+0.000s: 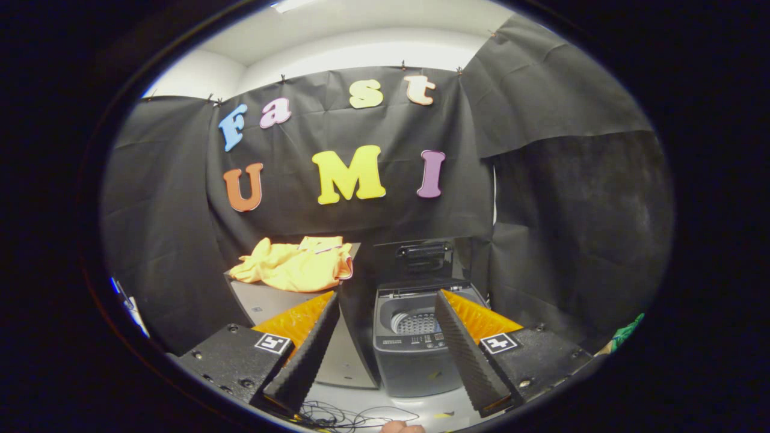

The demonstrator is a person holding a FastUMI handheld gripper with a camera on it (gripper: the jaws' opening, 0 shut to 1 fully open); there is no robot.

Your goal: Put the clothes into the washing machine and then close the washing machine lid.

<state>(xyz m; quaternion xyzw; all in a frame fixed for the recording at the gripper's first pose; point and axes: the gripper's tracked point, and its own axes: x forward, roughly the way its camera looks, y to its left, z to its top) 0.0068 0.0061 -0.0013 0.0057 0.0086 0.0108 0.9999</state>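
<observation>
Gripper [385, 300] fingers wide apart, holding nothing. Yellow clothes [295, 264] left of frame centre, on a grey cabinet [271, 304] beyond the left finger. Washing machine [415, 337] with lid [424, 258] up, between the fingertips, beyond them.

1. The clothes [298, 263] are soft cloth, matt and crumpled into folds, heaped on a box.
2. The box [283, 300] under them has smooth, dull sides that look like sheet metal or plastic; which one cannot be told.
3. The washing machine [415, 337] has a smooth plastic-looking body with a slight sheen, and its raised lid [424, 258] looks glossy.
4. The drum [415, 323] inside looks like shiny perforated metal.
5. The gripper [385, 307] is spread wide with nothing between its fingers [304, 355], whose inner faces are ribbed and matt.
6. The wall [571, 210] is matt, wrinkled cloth.
7. The floor [421, 406] is smooth and pale, with thin cables [349, 415] lying on it.
</observation>
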